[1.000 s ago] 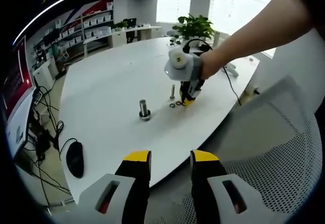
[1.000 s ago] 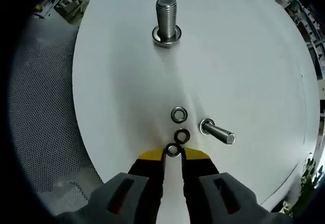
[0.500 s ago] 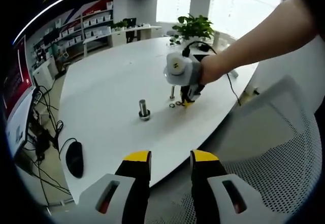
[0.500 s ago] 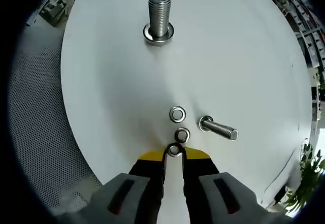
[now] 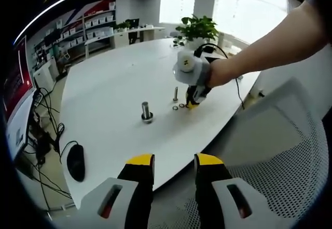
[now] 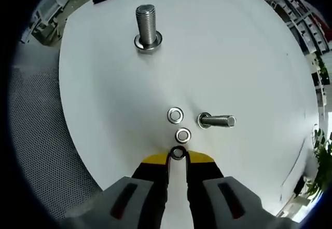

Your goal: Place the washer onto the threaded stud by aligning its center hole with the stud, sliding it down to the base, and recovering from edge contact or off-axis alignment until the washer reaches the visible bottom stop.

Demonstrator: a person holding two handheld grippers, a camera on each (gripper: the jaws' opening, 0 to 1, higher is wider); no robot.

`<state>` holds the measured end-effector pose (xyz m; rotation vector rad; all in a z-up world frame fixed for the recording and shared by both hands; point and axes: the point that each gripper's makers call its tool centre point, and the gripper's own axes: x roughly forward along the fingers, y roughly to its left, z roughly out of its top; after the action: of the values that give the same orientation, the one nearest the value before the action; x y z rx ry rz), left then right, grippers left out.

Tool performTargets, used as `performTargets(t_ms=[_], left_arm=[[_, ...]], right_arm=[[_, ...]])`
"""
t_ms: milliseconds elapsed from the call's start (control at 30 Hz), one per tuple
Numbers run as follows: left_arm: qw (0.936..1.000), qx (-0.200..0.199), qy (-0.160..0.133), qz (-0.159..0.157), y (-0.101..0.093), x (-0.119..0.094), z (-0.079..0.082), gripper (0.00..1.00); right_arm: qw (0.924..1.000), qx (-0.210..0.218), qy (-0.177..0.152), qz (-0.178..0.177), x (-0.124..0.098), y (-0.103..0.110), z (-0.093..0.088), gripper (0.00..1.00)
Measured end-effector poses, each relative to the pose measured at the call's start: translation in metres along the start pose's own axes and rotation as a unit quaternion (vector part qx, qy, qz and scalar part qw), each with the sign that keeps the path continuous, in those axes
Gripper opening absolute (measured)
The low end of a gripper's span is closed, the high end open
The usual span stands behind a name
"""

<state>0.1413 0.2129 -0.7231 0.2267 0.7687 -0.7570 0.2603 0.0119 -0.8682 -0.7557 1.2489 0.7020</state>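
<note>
A washer [image 6: 178,153] is gripped at the right gripper's [image 6: 178,157] jaw tips; the pick-up is done. Next it must be carried to the stud [image 6: 147,28] and its hole centred. The left gripper [image 5: 174,162] is held open, idle.

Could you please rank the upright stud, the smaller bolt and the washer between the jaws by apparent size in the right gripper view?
1. Upright stud, largest, though farthest away.
2. Smaller bolt.
3. Washer in the right gripper, smallest, though nearest.

Black mouse [image 5: 76,162] on white table [image 5: 114,89], lower left — cables [image 5: 45,120] beside; potted plant [image 5: 197,27] top centre; mesh chair [image 5: 290,156] right.
</note>
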Motion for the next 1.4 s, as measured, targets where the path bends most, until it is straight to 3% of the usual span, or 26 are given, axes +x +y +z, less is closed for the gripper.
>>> performTargets(t_ms=[200,300,1400], left_arm=[[1.0,0.002,-0.001,-0.003,-0.001,0.0,0.0,0.29],[1.0,0.004,0.0,-0.003,-0.001,0.0,0.0,0.29],[0.9999,0.011,0.003,0.0,-0.001,0.0,-0.002,0.29]], right_arm=[[0.9999,0.016,0.001,0.005,-0.002,-0.004,-0.005,0.14],[0.9986,0.05,-0.015,0.01,-0.007,-0.006,-0.001,0.14],[0.9956,0.037,-0.086,-0.008,-0.057,-0.029,0.032,0.14]])
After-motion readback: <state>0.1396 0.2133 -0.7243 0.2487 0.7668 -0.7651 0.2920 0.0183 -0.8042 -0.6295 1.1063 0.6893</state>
